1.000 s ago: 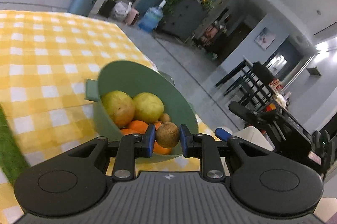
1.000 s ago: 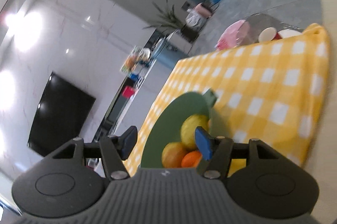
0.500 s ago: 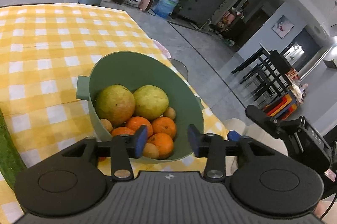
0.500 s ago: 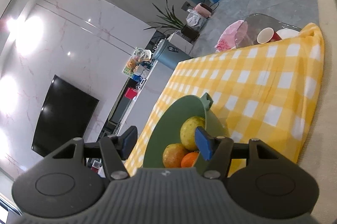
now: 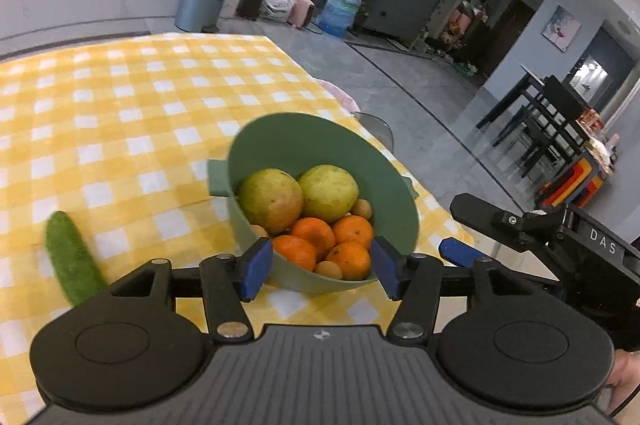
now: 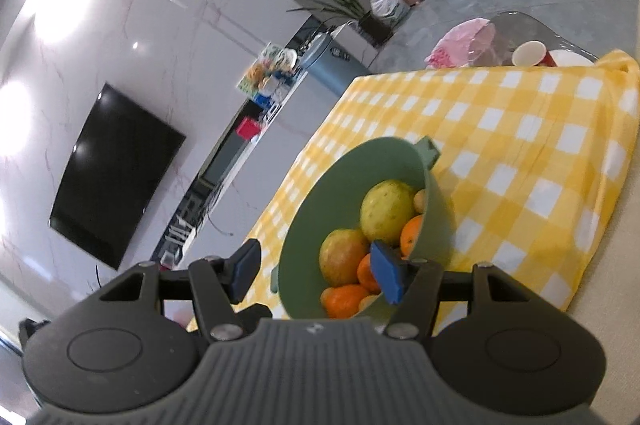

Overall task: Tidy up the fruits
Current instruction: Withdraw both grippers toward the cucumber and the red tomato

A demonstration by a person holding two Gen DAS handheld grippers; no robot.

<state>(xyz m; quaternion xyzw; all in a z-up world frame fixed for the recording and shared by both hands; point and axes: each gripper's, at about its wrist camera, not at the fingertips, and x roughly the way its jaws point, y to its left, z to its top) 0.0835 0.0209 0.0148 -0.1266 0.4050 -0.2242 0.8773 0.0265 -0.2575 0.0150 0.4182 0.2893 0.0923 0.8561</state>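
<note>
A green bowl (image 5: 320, 141) stands on the yellow checked tablecloth (image 5: 120, 113) near the table's right edge. It holds two large yellow-green fruits (image 5: 270, 199), several oranges (image 5: 314, 231) and small brown fruits (image 5: 362, 208). My left gripper (image 5: 318, 267) is open and empty, just in front of and above the bowl. My right gripper (image 6: 316, 269) is open and empty beside the bowl (image 6: 360, 169); its body also shows at the right of the left wrist view (image 5: 540, 229).
A green cucumber (image 5: 72, 259) lies on the cloth left of the bowl. Past the table's far corner are a pink bag (image 6: 464, 41) and a cup (image 6: 530, 54) on a glass surface. The table edge runs close to the bowl's right side.
My left gripper let go of a small brown fruit into the bowl, opened wide and drew back. The cucumber came into view. The right gripper stayed open, shifting slightly.
</note>
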